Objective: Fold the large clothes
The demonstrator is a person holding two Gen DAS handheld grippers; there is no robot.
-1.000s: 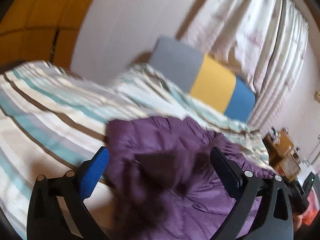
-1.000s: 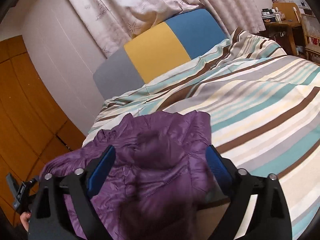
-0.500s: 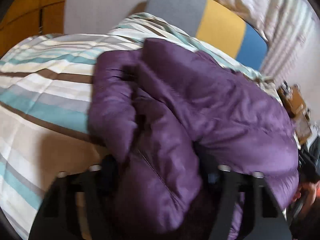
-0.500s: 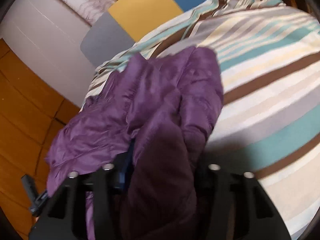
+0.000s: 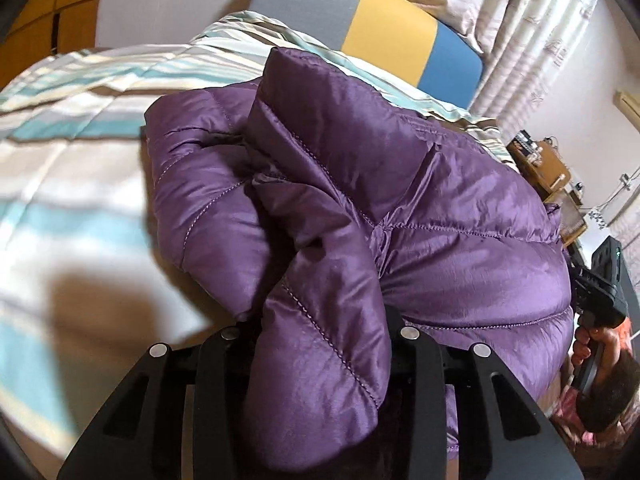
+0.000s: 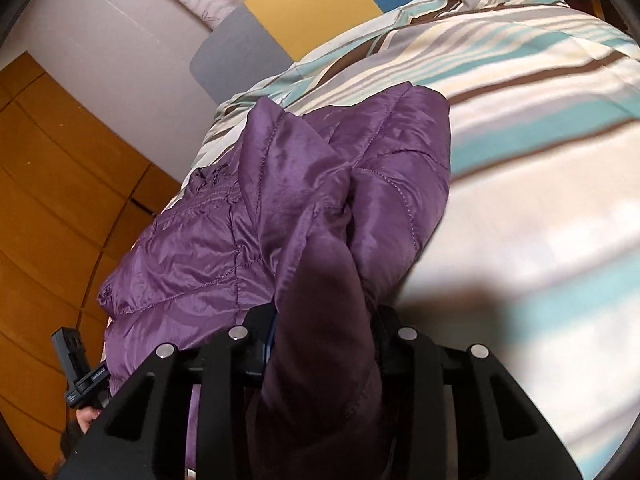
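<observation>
A purple quilted puffer jacket point(image 5: 420, 208) lies bunched on a striped bed point(image 5: 80, 160). My left gripper point(image 5: 320, 320) is shut on a fold of the jacket's near edge; the fabric bulges between the jaws and hides the fingertips. In the right wrist view the same jacket point(image 6: 248, 240) spreads to the left on the bed point(image 6: 540, 200). My right gripper point(image 6: 320, 320) is shut on another thick fold of it, the pads mostly hidden by cloth. The right gripper's handle point(image 5: 600, 280) shows at the left view's right edge.
A grey, yellow and blue headboard cushion point(image 5: 380, 32) stands at the far end of the bed, with patterned curtains point(image 5: 520, 20) behind. A wooden side table point(image 5: 548, 168) is at far right. An orange wooden wardrobe point(image 6: 52, 200) flanks the bed's left.
Both grippers were open above the jacket a second ago. They have dropped onto its near edge and closed on folds of fabric, which now bunch up between the jaws.
</observation>
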